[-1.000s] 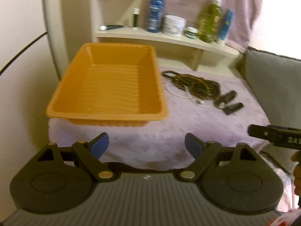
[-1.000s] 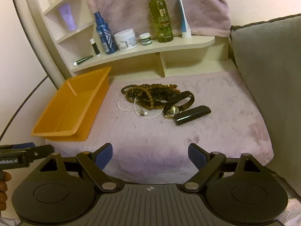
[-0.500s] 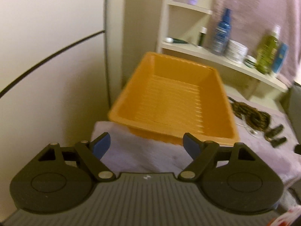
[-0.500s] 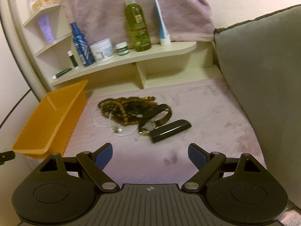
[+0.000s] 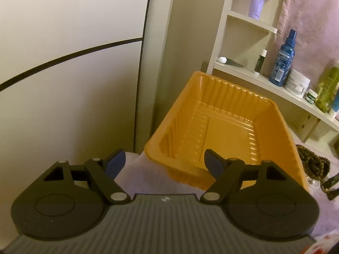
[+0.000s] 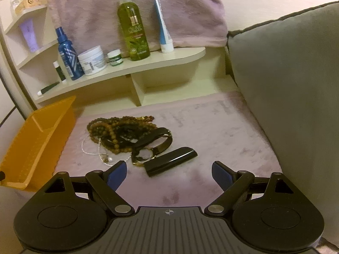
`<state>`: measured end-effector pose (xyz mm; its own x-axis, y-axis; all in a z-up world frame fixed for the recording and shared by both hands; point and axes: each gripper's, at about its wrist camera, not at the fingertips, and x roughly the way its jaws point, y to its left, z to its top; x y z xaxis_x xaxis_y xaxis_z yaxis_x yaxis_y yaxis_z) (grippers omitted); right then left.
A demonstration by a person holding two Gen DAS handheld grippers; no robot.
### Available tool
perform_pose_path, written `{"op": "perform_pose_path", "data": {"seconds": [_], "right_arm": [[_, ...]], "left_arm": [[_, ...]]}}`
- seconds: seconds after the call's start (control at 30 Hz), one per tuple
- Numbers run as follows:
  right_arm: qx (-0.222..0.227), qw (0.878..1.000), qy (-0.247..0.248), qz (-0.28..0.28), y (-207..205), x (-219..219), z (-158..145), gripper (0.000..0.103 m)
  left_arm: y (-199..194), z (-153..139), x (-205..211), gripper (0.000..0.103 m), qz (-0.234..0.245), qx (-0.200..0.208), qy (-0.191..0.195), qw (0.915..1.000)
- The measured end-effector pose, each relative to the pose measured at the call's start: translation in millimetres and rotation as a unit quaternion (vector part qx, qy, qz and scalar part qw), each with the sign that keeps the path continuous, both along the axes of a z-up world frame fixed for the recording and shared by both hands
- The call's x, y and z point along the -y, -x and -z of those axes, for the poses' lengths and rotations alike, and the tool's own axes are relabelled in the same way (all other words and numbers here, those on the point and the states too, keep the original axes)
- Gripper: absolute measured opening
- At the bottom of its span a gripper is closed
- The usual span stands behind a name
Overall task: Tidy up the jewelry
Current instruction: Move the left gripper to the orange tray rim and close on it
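Observation:
An empty orange tray [image 5: 222,127] sits at the left of the lilac-covered surface; it also shows in the right wrist view [image 6: 36,144]. My left gripper [image 5: 164,162] is open and empty, at the tray's near left corner. A pile of brown bead necklaces [image 6: 118,129], a thin pearl chain [image 6: 99,152], a black-strapped watch [image 6: 152,146] and a black oblong case [image 6: 171,164] lie in the middle. My right gripper [image 6: 169,170] is open and empty, just in front of the case. The beads show at the right edge of the left wrist view [image 5: 313,163].
A cream shelf [image 6: 135,65] behind holds a blue spray bottle [image 6: 67,57], a white jar [image 6: 92,58], a green bottle [image 6: 132,25] and a tube [image 6: 163,23]. A grey cushion [image 6: 286,84] bounds the right side. A cream wall [image 5: 74,63] stands left of the tray.
My left gripper has swung left and closer to the tray's near left corner. My right gripper has moved forward toward the jewelry pile, now just short of the black case.

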<state>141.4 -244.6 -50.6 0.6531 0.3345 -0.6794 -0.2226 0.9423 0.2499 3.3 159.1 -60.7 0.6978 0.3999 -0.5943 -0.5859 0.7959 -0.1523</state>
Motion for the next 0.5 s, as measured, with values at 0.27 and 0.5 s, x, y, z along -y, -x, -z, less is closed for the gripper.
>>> {"op": "perform_pose_path", "data": {"seconds": [0.27, 0.5], "right_arm": [[-0.016, 1.0, 0.01, 0.008, -7, 1, 8, 0.088], [-0.023, 1.0, 0.015, 0.01, -13, -1, 12, 0.088]], "left_arm": [[-18, 17, -2, 0.057, -0.001, 0.02, 0.012, 0.9997], [-22, 22, -3, 0.037, -0.014, 0.016, 0.0, 0.9998]]}}
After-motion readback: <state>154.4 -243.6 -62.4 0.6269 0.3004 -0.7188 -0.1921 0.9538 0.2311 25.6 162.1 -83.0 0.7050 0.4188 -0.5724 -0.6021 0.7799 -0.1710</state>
